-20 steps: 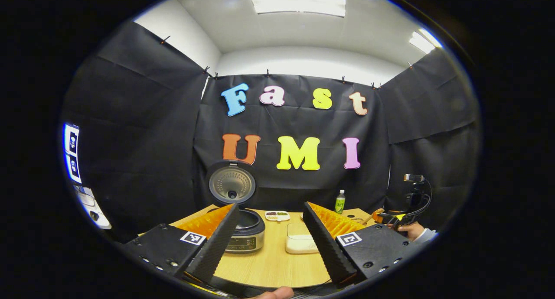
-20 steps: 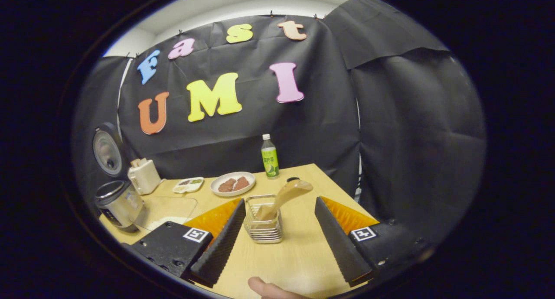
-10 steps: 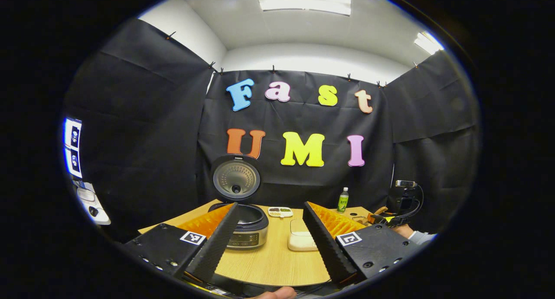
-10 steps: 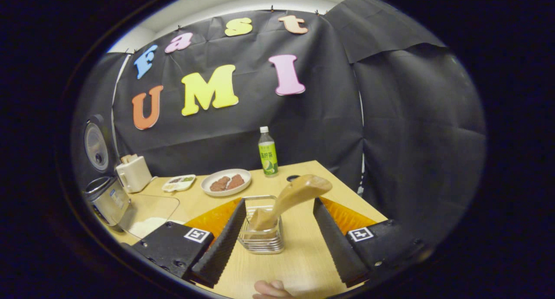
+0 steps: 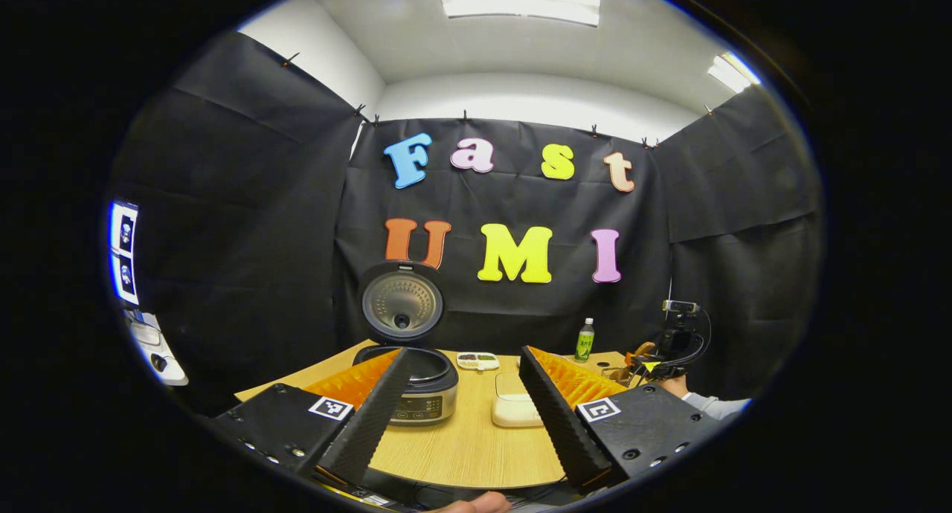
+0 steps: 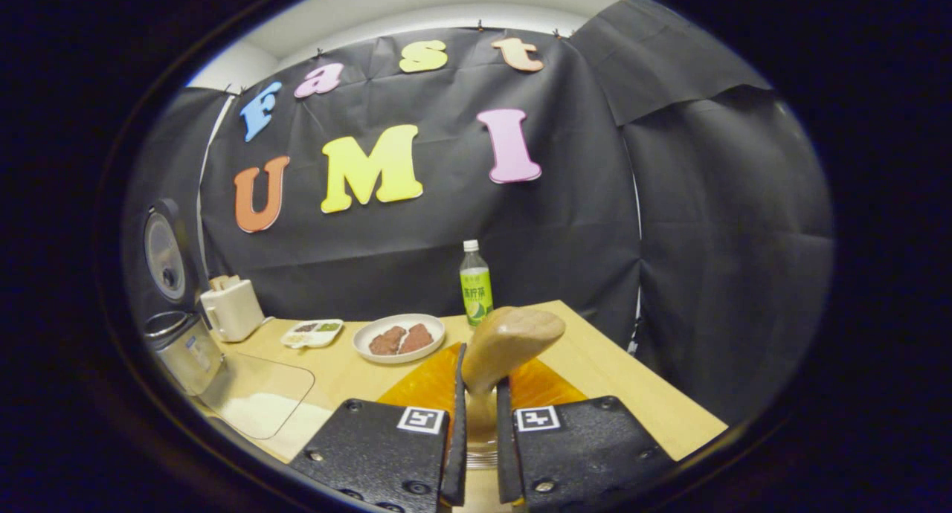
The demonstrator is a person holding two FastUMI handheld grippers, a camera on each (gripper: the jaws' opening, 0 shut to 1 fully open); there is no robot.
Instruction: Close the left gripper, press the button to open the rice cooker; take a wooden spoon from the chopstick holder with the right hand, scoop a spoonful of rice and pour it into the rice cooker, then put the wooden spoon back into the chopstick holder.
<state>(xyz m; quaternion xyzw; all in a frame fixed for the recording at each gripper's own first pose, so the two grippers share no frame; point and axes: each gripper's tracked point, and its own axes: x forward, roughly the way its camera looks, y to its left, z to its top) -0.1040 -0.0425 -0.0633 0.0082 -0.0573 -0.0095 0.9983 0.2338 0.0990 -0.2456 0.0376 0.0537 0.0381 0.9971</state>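
The rice cooker (image 5: 416, 394) stands on the wooden table (image 5: 468, 453) with its lid (image 5: 401, 305) raised. My left gripper (image 5: 462, 357) hovers open in front of it, holding nothing. In the right gripper view, my right gripper (image 6: 480, 394) is shut on the stem of the wooden spoon (image 6: 509, 338), whose broad end sticks up above the fingers. The wire chopstick holder (image 6: 482, 458) is mostly hidden beneath the fingers. The clear container of rice (image 6: 256, 394) lies left of it, next to the cooker (image 6: 182, 349). The right gripper (image 5: 666, 349) also shows far right in the left gripper view.
A plate of meat (image 6: 399, 338), a small divided dish (image 6: 312, 333), a green-labelled bottle (image 6: 476, 284) and a white appliance (image 6: 230, 308) stand along the back of the table. The table's right edge (image 6: 654, 401) lies close to the right gripper. A sleeve (image 5: 710, 404) shows behind it.
My right gripper moved in around the spoon in the holder and shut on its stem. The left gripper stayed open and barely shifted.
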